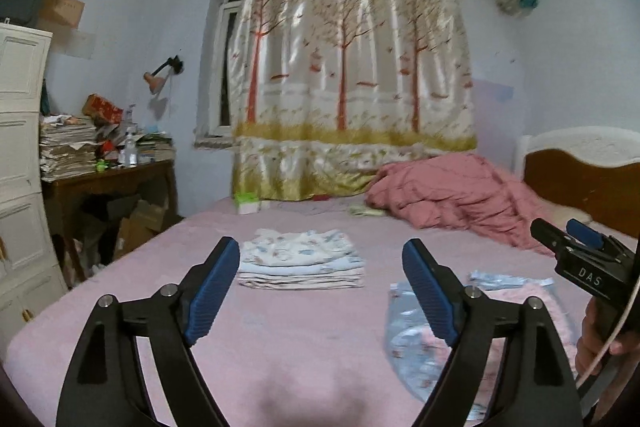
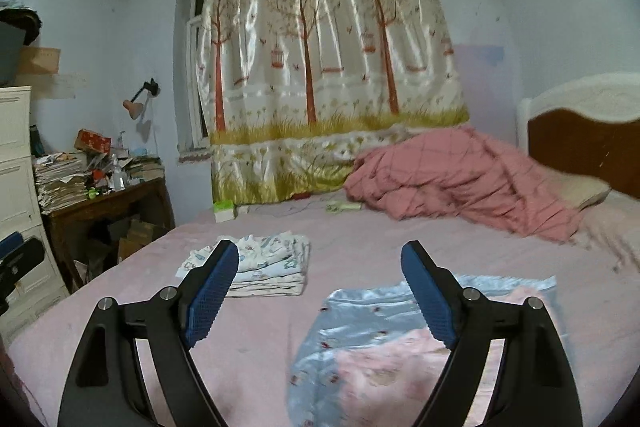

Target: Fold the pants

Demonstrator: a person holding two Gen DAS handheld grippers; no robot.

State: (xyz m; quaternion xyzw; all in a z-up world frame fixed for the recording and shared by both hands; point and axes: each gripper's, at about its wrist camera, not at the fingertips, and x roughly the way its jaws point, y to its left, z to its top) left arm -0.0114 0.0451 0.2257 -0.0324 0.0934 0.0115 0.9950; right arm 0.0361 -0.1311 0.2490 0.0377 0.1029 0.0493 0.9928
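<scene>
The pants (image 2: 372, 327), pale blue satin with a pink side showing, lie spread flat on the pink bed sheet (image 2: 248, 327), low and right of centre. In the left wrist view the pants (image 1: 404, 339) are partly hidden behind my right-hand finger. My right gripper (image 2: 320, 251) hovers above the pants' left edge, open and empty. My left gripper (image 1: 322, 251) is open and empty too, held over bare sheet (image 1: 280, 327) in front of a stack of folded printed clothes (image 1: 300, 259). Each gripper shows at the edge of the other's view: right gripper (image 1: 554, 227), left gripper (image 2: 18, 249).
The folded stack (image 2: 268, 263) sits mid-bed. A crumpled pink quilt (image 2: 460, 179) lies at the far right by the brown headboard (image 2: 584, 143). A small green box (image 2: 223, 210) rests by the tree-print curtain (image 2: 320, 67). A cluttered desk (image 2: 104, 195) and white drawers (image 2: 16, 187) stand left.
</scene>
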